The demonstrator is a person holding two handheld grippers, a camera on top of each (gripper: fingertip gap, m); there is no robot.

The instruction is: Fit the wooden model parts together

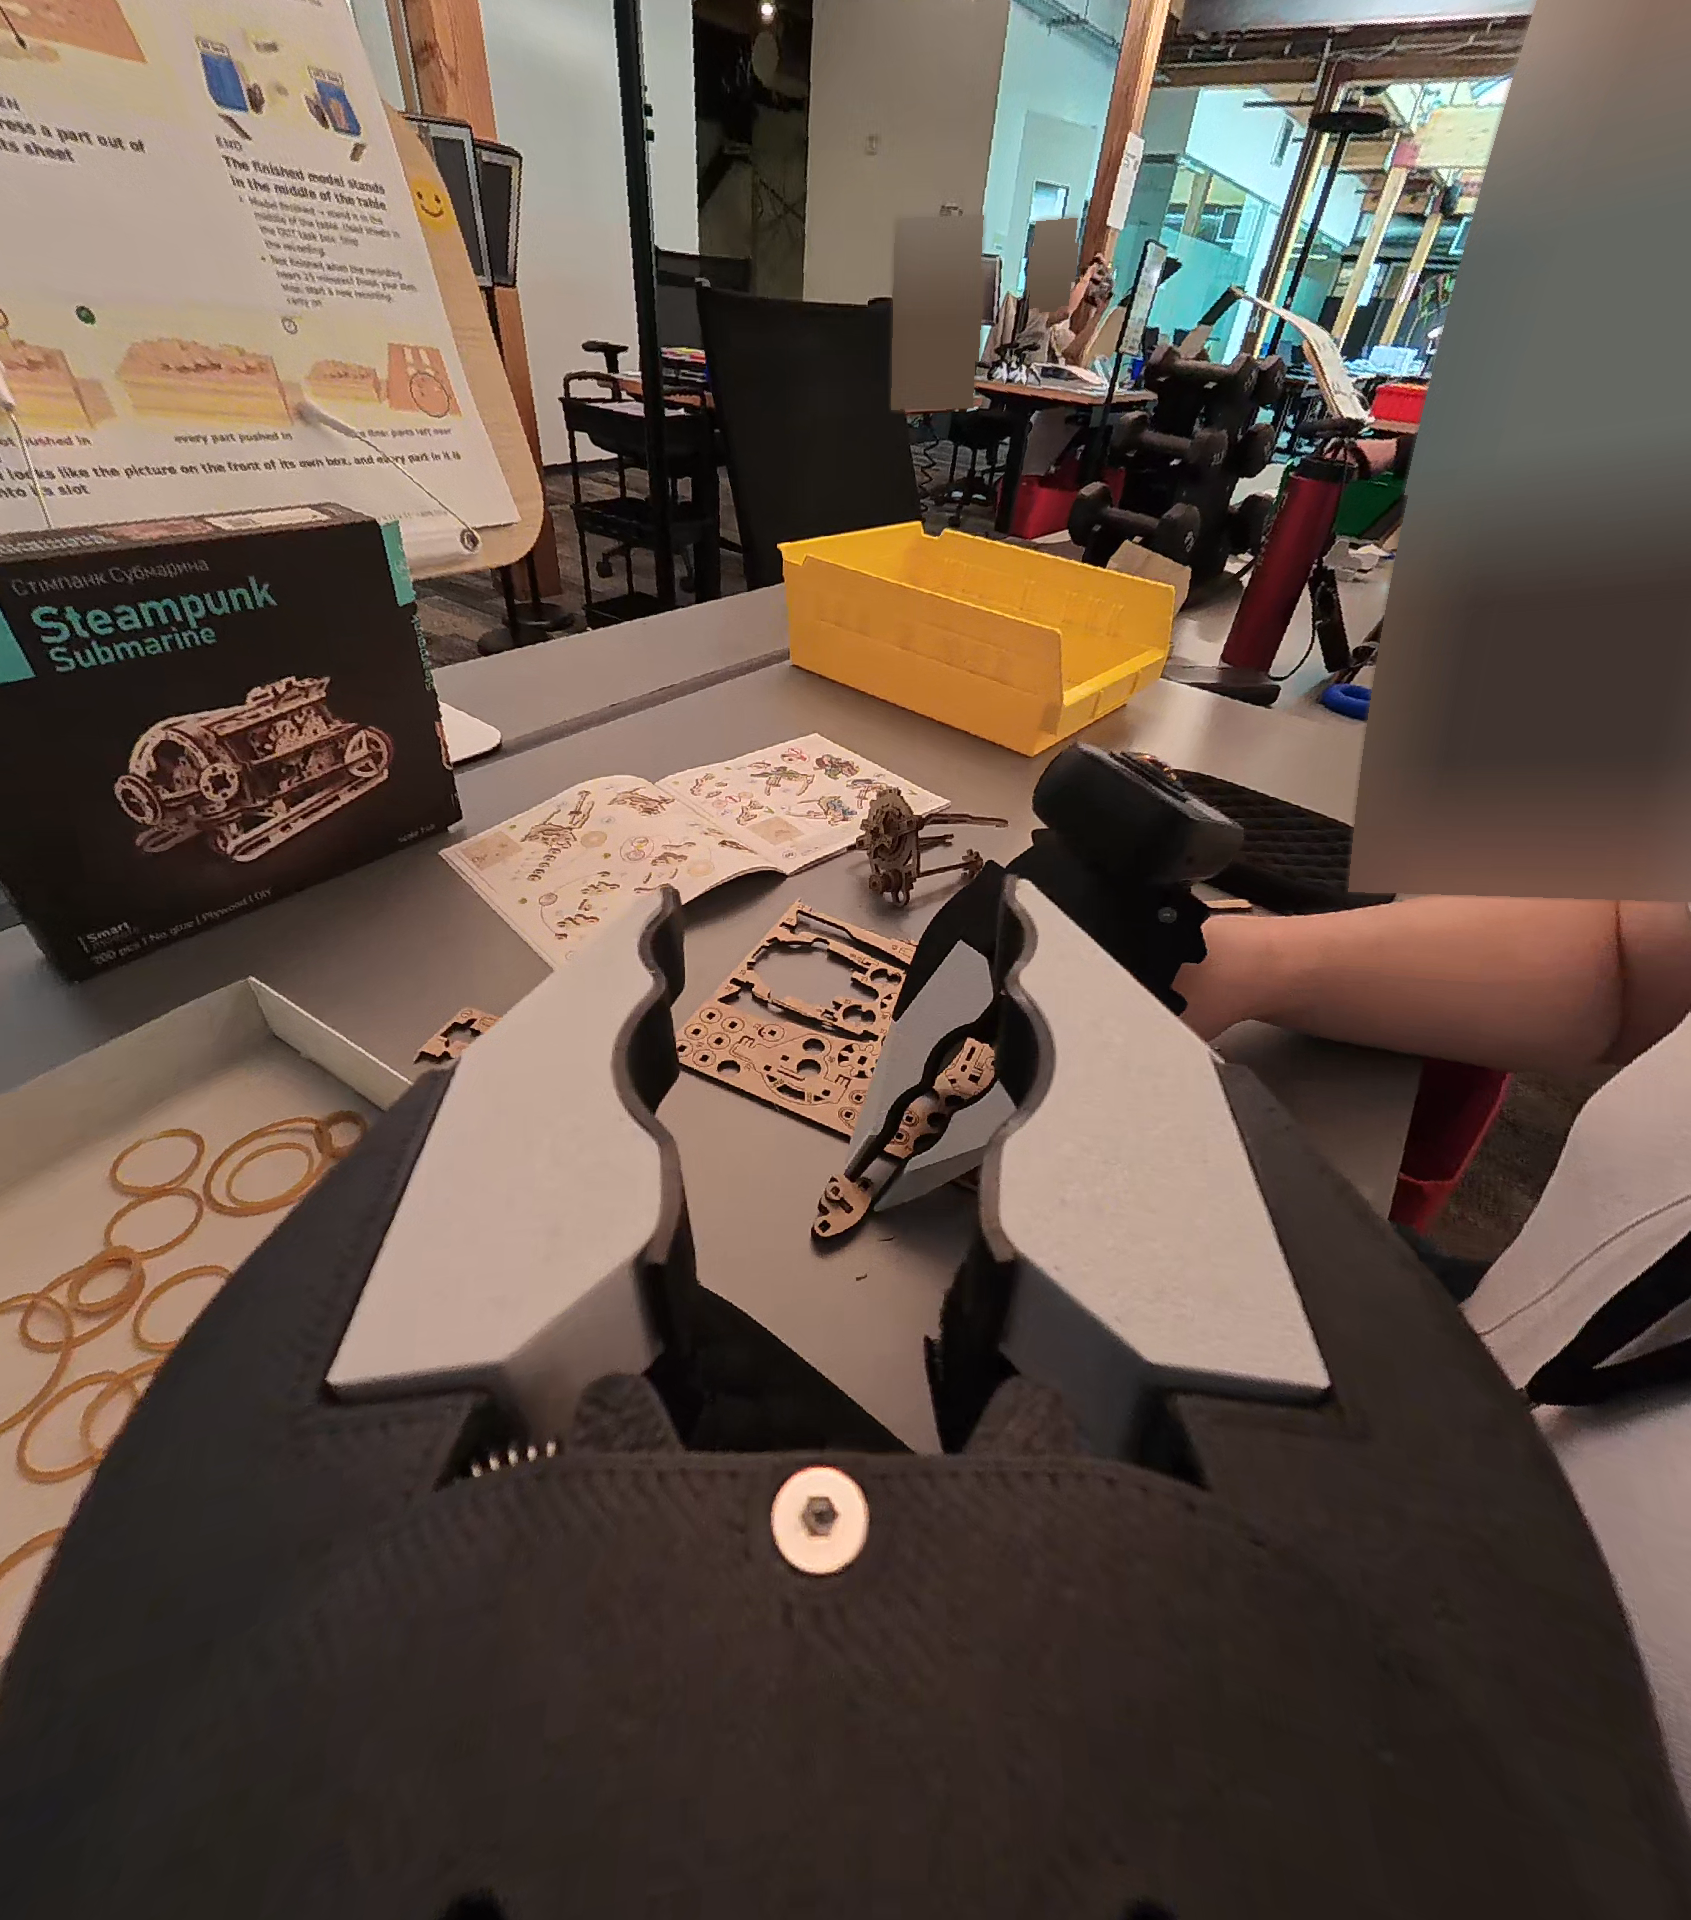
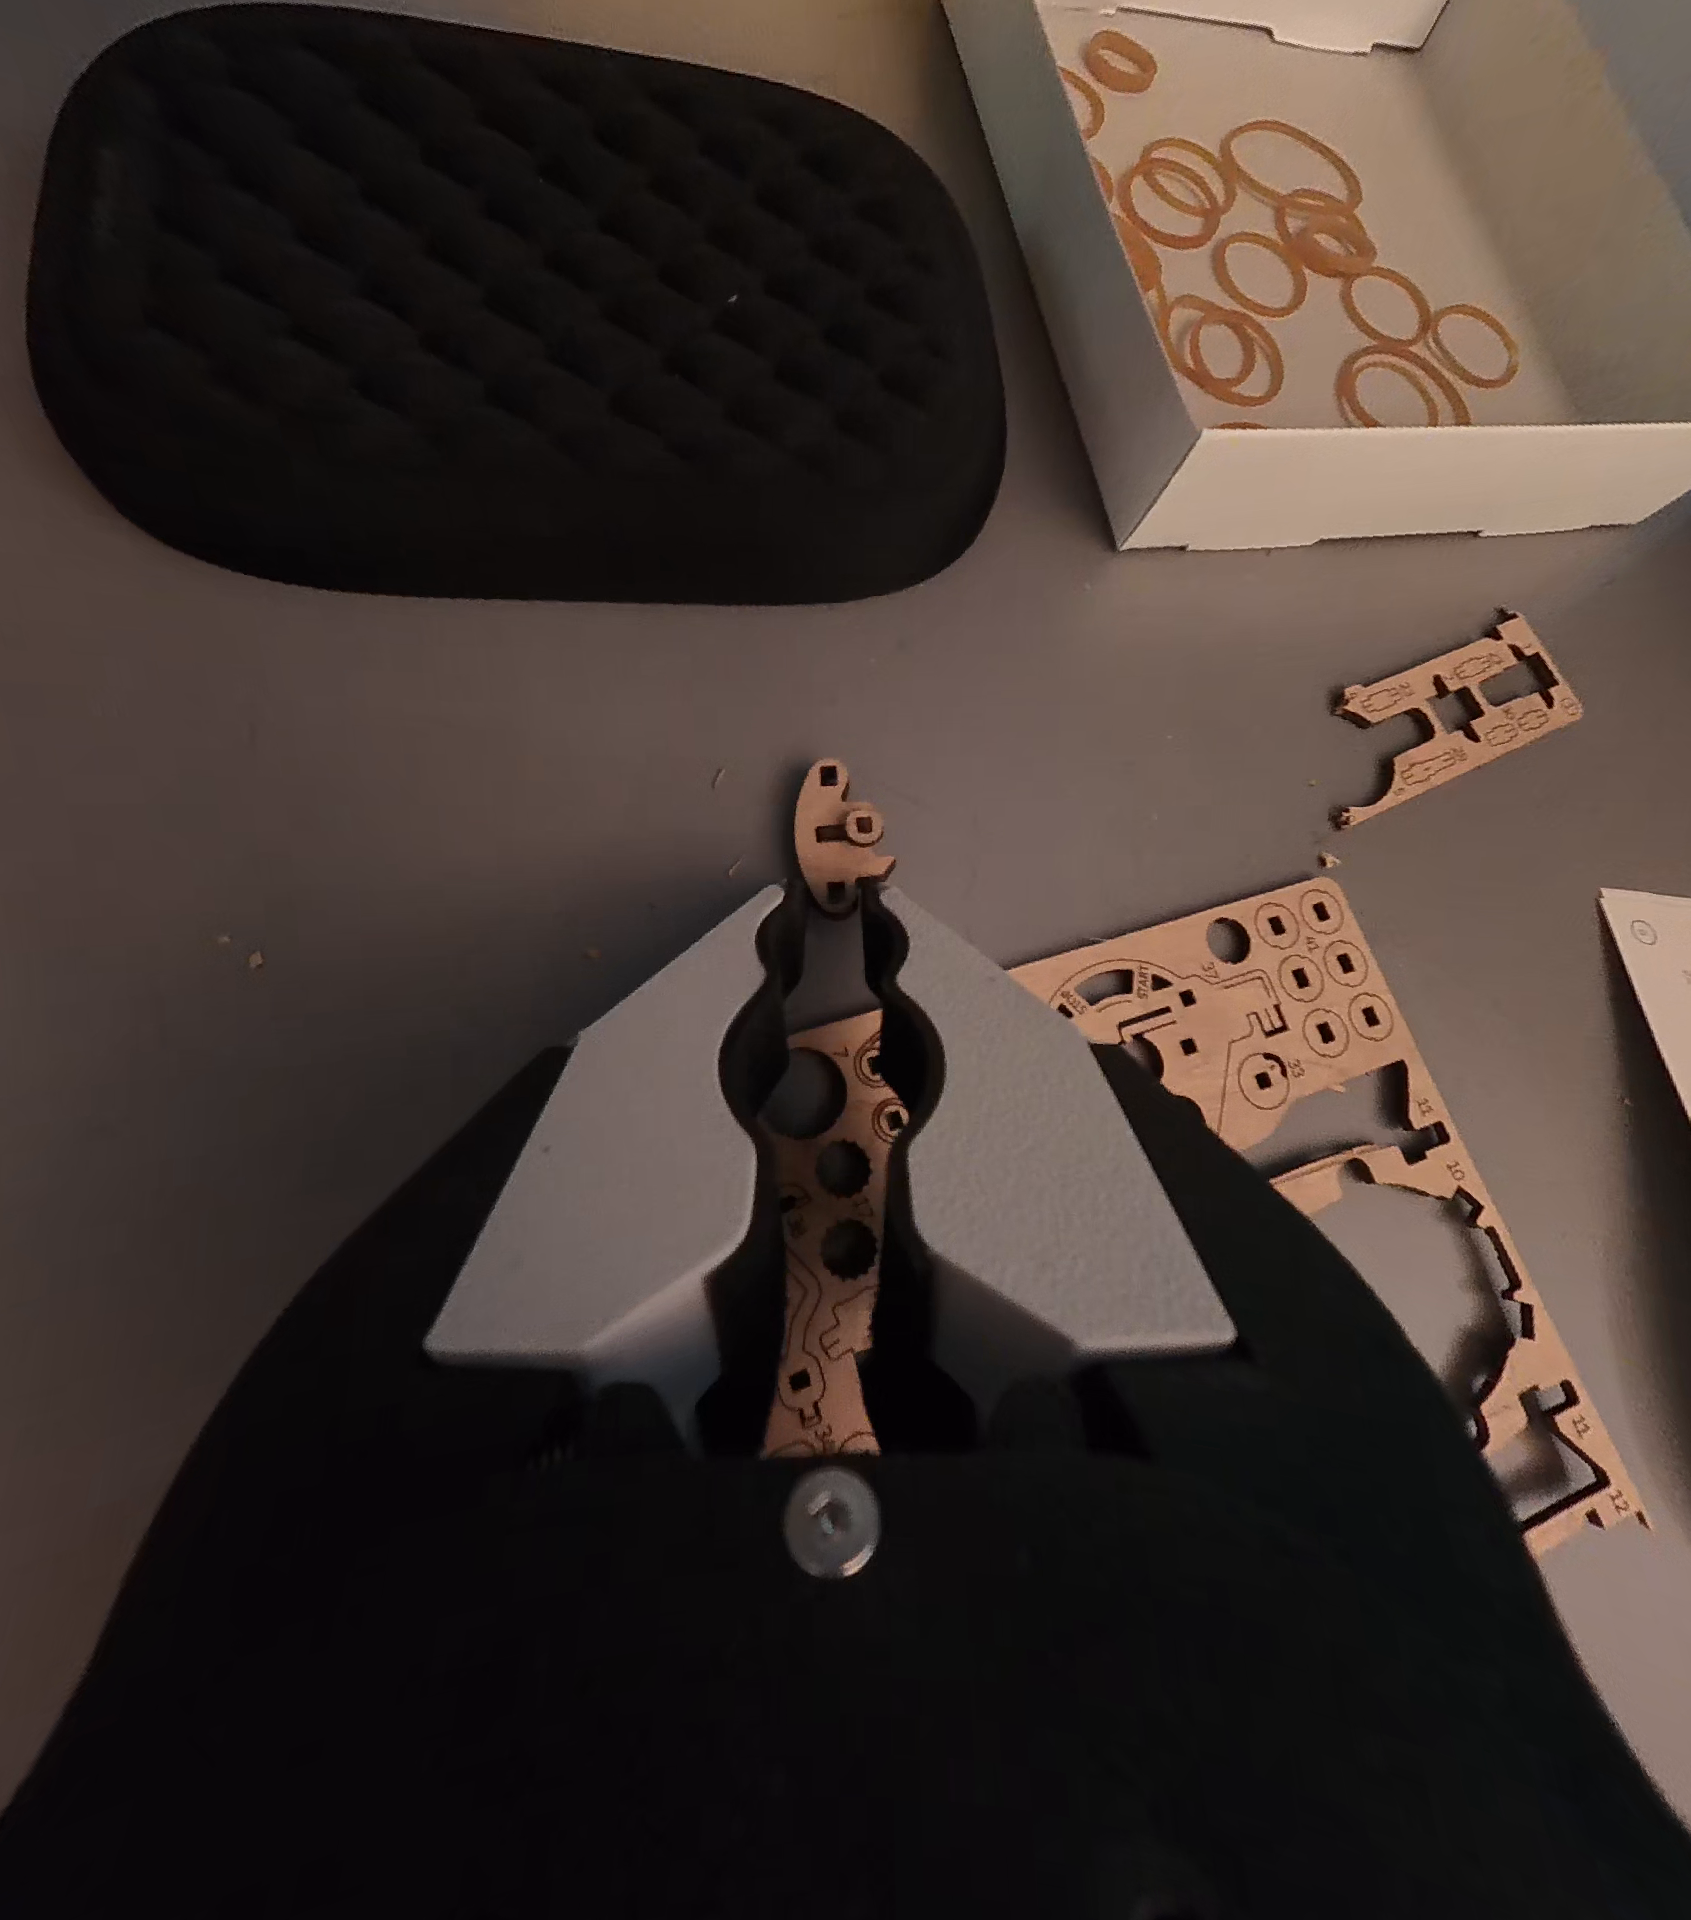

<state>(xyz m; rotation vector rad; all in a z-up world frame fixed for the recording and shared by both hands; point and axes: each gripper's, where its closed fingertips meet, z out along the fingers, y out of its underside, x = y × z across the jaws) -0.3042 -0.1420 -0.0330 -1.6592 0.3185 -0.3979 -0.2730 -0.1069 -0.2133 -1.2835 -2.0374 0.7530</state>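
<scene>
Your right claw (image 2: 836, 899) pinches one small wooden part (image 2: 836, 831), your left claw (image 1: 836, 956) is spread empty, and most assembly remains beyond the half-built model (image 1: 898, 842).

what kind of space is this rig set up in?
Probably a shared open-plan office or lab used as a data-collection station: desks and office chairs behind the grey table, a dumbbell rack, and a printed instruction poster propped beside the model kit box.
</scene>
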